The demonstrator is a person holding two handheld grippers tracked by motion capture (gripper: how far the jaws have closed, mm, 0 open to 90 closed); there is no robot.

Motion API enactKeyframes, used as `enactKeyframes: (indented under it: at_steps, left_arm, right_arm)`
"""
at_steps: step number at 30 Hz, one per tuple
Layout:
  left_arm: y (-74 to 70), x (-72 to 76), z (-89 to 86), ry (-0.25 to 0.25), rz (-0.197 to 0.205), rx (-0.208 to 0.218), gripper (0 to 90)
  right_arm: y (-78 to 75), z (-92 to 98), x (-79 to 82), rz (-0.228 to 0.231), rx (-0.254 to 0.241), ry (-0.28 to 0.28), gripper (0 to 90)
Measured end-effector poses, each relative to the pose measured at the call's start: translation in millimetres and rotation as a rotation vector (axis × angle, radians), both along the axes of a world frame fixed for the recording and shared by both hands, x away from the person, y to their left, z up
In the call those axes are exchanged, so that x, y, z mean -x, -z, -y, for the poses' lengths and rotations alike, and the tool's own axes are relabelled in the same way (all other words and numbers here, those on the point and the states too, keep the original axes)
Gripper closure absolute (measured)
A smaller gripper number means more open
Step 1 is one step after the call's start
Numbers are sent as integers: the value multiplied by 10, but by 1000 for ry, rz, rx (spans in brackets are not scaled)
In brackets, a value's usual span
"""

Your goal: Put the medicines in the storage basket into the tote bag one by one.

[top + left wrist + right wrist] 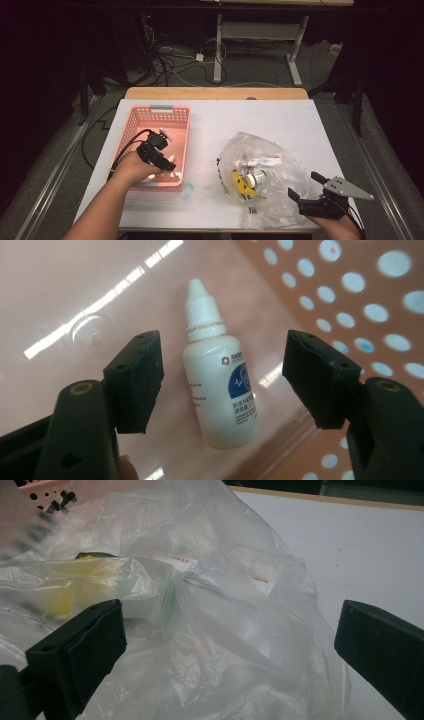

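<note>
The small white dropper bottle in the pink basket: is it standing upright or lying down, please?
Lying down: the dropper bottle rests on its side on the basket floor, cap on.

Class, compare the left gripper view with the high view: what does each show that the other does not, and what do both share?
Left gripper view alone: the white dropper bottle up close, lying on the basket floor between the left gripper jaws, which stand apart from it on both sides, plus its blue label.

High view alone: the white table, the clear plastic bag with items inside, the right gripper at the bag's near edge, and the floor cables beyond.

Shared: the pink perforated basket and the left gripper reaching into it.
</note>
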State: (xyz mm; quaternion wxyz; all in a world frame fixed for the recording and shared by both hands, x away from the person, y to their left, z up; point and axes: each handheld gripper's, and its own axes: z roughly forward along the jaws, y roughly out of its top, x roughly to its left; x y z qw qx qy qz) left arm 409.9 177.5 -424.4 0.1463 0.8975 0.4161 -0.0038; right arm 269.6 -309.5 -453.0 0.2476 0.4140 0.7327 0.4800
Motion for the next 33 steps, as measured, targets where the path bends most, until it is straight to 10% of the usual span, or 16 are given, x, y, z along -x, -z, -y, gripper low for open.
enactKeyframes:
  at_steps: [20, 33]
  left_arm:
    - [78, -37, 99, 17, -39, -97, 568]
    - [-188, 74, 30, 20, 85, 34, 580]
  right_arm:
    - [-3, 4, 1, 3, 1, -2, 9]
    - [-2, 5, 0, 1, 2, 1, 9]
